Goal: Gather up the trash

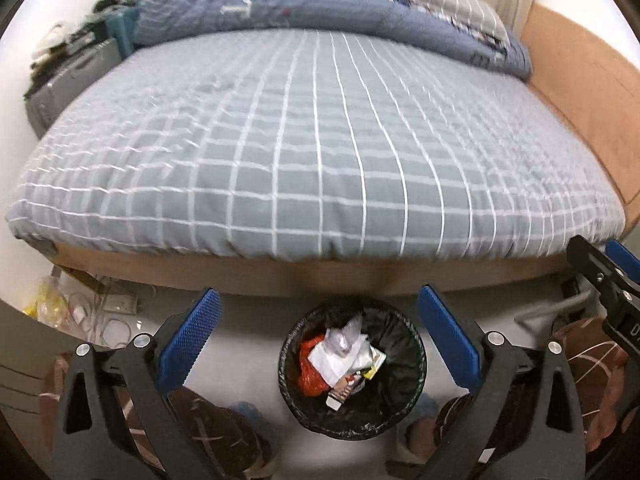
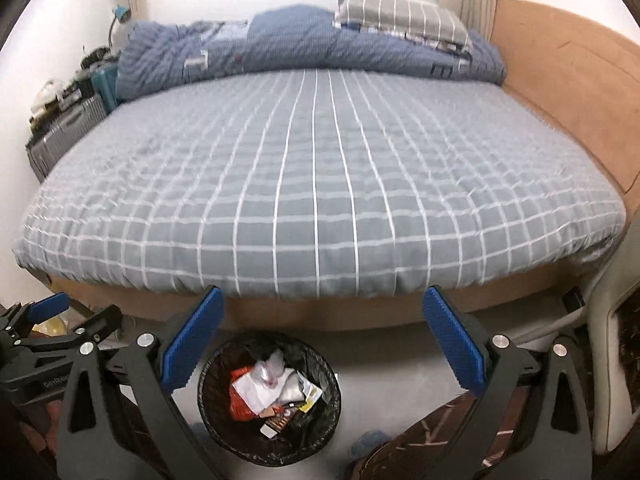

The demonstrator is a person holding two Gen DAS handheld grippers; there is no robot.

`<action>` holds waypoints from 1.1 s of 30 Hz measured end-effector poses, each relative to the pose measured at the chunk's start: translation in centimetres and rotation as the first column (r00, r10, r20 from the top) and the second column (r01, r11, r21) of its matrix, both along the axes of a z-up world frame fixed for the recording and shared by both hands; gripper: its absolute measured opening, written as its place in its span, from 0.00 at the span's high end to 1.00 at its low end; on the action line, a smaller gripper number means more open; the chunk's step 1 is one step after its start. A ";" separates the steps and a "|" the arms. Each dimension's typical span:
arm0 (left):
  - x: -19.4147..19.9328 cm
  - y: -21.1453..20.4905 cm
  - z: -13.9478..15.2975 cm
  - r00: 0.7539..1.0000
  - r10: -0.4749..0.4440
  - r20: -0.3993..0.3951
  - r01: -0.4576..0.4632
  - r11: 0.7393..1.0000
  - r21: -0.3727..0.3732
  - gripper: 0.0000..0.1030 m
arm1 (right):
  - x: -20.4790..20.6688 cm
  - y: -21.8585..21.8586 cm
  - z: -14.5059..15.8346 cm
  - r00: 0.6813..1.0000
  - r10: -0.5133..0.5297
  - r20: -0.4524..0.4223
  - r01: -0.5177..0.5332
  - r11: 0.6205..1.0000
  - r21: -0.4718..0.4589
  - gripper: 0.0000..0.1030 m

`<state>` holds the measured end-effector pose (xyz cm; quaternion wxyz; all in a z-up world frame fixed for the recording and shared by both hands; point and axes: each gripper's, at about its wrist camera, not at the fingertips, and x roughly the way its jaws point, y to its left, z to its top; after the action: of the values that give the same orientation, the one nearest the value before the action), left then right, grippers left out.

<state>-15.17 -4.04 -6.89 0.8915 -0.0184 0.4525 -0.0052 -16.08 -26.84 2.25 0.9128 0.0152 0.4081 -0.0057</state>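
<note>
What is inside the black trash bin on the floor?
The trash bin, lined with a black bag, holds crumpled white paper, an orange-red plastic wrapper and small packets. Anything beneath that top layer is covered.

No text is clear enough to read.

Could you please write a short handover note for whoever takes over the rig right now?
Left claw: open, holding nothing, above the trash bin.
Right claw: open, holding nothing.
The bin stands on the floor at the foot of the bed, lined with a black bag and already holding paper and wrappers.
Done: no trash shows on the bed.
Left: check the clutter on the floor by the bed's left corner; too blurred to tell whether it is trash.
</note>
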 end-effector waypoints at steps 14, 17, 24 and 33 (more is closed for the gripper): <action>-6.4 0.2 6.8 0.994 -0.005 0.113 0.006 1.000 -0.009 0.06 | -5.5 1.1 4.2 0.998 0.041 0.053 -0.039 0.999 -0.024 0.07; -7.2 0.2 6.6 0.993 -0.011 0.116 0.011 1.000 0.001 0.06 | -6.1 1.5 4.1 0.997 0.051 0.050 -0.050 0.998 -0.025 0.07; -7.3 0.2 6.3 0.994 -0.007 0.108 0.006 1.000 0.009 0.06 | -6.0 1.9 4.0 0.998 0.054 0.045 -0.053 0.998 -0.021 0.07; -7.1 0.3 6.2 0.994 -0.005 0.105 0.004 1.000 0.003 0.06 | -5.7 1.6 3.5 0.998 0.044 0.033 -0.044 0.999 -0.012 0.07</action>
<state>-22.30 -3.78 -0.74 0.9142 -0.0156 0.4048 -0.0075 -21.82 -25.26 5.74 0.9194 0.0010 0.3932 0.0125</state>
